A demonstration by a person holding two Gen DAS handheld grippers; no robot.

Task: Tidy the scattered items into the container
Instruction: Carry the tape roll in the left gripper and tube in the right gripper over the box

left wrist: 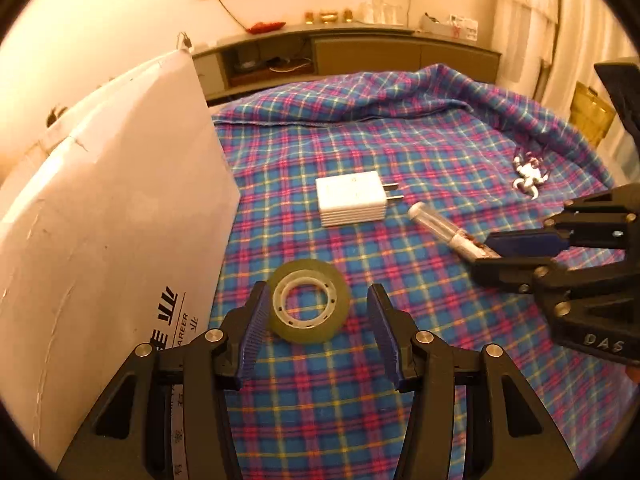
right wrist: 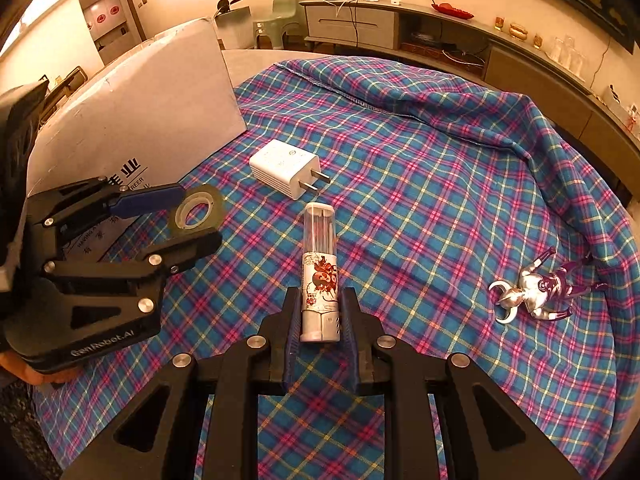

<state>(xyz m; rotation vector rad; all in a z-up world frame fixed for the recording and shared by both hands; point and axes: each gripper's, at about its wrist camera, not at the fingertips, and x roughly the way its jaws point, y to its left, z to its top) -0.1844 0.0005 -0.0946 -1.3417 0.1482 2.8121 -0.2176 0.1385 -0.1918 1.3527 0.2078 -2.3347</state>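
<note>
A roll of clear tape [left wrist: 338, 300] lies flat on the plaid cloth [left wrist: 400, 152]. My left gripper [left wrist: 316, 292] stands open around it, one finger on each side, the left pad close against the roll's edge. My right gripper [right wrist: 320, 292] is shut on the lower end of a slim tube [right wrist: 320, 248] with a clear cap and a red print, its far end still on the cloth. A white cardboard box [left wrist: 112, 184] rises just left of the tape. From the right wrist view the left gripper [right wrist: 198, 216] straddles the tape [right wrist: 216, 212] at the box's foot.
A white plug charger [left wrist: 350, 196] lies beyond the tape, mid-cloth. A small silver and purple toy figure [right wrist: 536, 292] lies to the right near the bunched cloth edge. A long low sideboard [right wrist: 520, 52] runs along the far wall.
</note>
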